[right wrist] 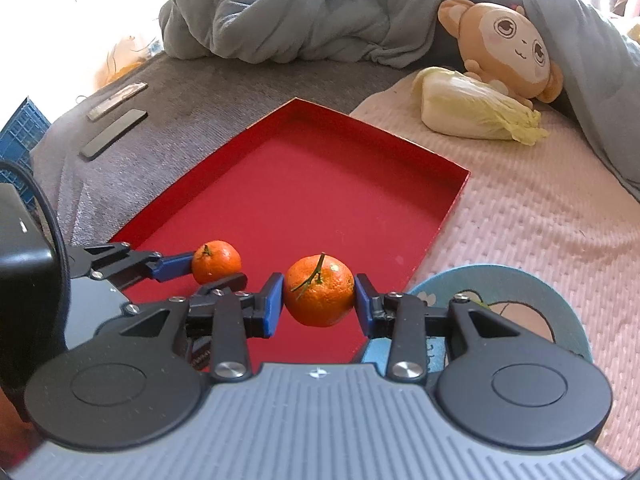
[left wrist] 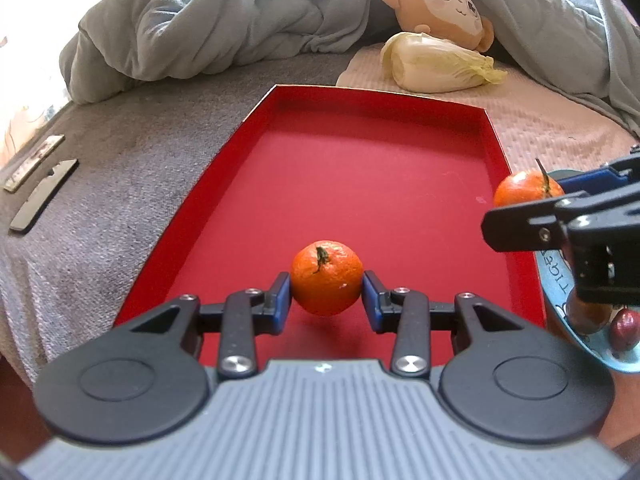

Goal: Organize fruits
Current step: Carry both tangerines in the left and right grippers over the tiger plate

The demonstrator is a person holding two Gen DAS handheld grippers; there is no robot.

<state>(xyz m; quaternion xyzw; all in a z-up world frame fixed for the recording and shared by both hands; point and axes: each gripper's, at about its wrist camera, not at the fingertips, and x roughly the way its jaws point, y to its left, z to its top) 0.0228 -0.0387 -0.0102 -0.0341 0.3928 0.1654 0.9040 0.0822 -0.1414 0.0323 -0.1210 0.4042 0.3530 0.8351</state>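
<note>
My left gripper [left wrist: 327, 290] is shut on a tangerine [left wrist: 327, 278], held a little above the floor of the red tray [left wrist: 360, 168], near its front end. My right gripper [right wrist: 319, 298] is shut on a second tangerine [right wrist: 319, 290] with a long green stem, over the tray's near right edge [right wrist: 436, 236]. In the right wrist view the left gripper [right wrist: 218, 268] and its tangerine [right wrist: 216, 262] show at the left. In the left wrist view the right gripper [left wrist: 532, 204] and its tangerine [left wrist: 524, 188] show at the right.
A blue plate [right wrist: 532, 292] lies by the tray's right side with a dark red fruit [left wrist: 626, 330] on it. A napa cabbage [left wrist: 436, 65], a plush monkey [left wrist: 440, 4] and a grey blanket [left wrist: 224, 28] lie behind. Two flat bars [left wrist: 42, 184] rest on the left.
</note>
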